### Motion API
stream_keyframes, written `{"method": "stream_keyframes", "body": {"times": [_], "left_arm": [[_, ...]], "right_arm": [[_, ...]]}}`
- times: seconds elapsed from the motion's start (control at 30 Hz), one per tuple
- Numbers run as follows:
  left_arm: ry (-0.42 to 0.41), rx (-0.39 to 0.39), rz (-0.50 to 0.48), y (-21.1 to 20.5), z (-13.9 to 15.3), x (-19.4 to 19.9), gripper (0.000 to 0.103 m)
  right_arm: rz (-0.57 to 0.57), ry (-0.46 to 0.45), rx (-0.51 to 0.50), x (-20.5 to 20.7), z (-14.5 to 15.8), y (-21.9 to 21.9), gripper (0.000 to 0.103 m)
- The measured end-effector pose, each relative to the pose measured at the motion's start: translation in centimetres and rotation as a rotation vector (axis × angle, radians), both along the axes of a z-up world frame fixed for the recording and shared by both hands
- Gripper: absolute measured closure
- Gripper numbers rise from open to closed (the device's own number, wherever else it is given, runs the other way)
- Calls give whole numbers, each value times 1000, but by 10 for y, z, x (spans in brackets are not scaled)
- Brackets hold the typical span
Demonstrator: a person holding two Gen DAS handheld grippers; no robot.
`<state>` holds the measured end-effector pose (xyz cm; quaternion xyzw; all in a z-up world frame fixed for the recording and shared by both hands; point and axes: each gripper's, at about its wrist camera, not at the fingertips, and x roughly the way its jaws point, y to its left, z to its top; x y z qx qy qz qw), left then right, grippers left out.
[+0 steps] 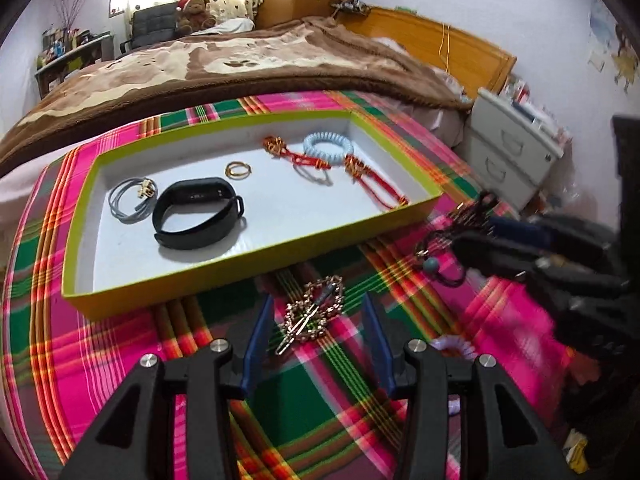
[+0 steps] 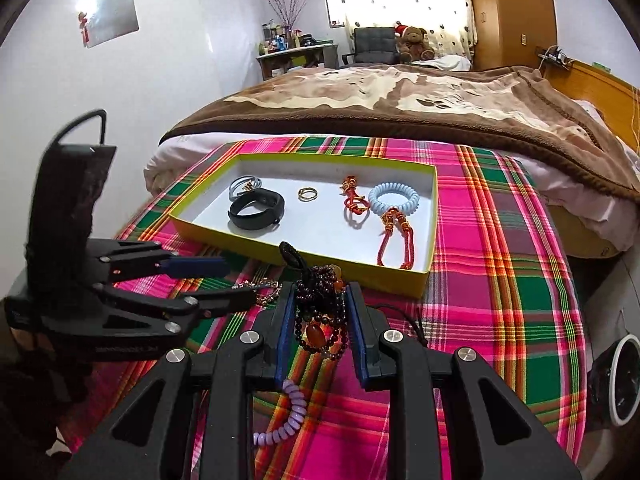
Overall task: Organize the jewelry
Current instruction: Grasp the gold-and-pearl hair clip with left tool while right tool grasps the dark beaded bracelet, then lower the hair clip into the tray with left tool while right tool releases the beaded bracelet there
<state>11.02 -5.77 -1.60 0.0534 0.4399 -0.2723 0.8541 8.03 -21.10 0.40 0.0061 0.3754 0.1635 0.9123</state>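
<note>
A plaid cloth [image 1: 120, 344] is being used as the work surface on the bed [image 2: 400, 96], and a shallow tray [image 1: 208, 280] with a yellow-green rim is being carried on it. Inside the tray, from left to right, a grey cord bracelet [image 1: 130, 200], a black fitness band [image 1: 196, 212], a pair of gold rings [image 1: 238, 170], a red knotted cord [image 1: 296, 154], a pale blue coil bracelet [image 1: 328, 146] and a second red cord [image 1: 376, 186] are being kept, the blue coil touching the cords.

Just in front of the tray, a beaded hair clip [image 1: 314, 314] is being straddled by the left gripper [image 1: 318, 344]; its fingers [image 1: 256, 348] are being held apart on either side, not touching the clip.

Further right, a dark bead bracelet [image 2: 324, 312] with amber stones is being framed by the right gripper [image 2: 320, 328]. Its fingers [image 2: 286, 332] are being held close to the beads on both sides; whether they are pressing on them cannot be told. The bracelet's black tassel [image 2: 292, 256] is being draped against the tray's near wall. A lilac coil bracelet [image 2: 286, 412] is being left on the cloth beneath this gripper.
</note>
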Motion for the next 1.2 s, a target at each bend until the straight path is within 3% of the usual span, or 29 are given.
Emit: {"method": "stream_keyframes", "body": {"times": [0.57,0.67,0.77,0.8,1.2], "left_arm": [[-44,111,0,-14,-9,-1,56],[-44,107,-5,-14,-9,-2,67],[-46,108,-3,-13,-8,-2,70],[-48,110,-2,-13,-7,-2,78],[-81,91,15,-7,3,-7,78]], "right_arm": [[-3,-14,30,-2,3,-8,78],[-7,-12,33,-3,3,-9,78],[-8,-9,31,-3,3,-9,78],[-10,-10,31,-2,3,-9,78],[-20,-12,22,-3,6,-7,78]]}}
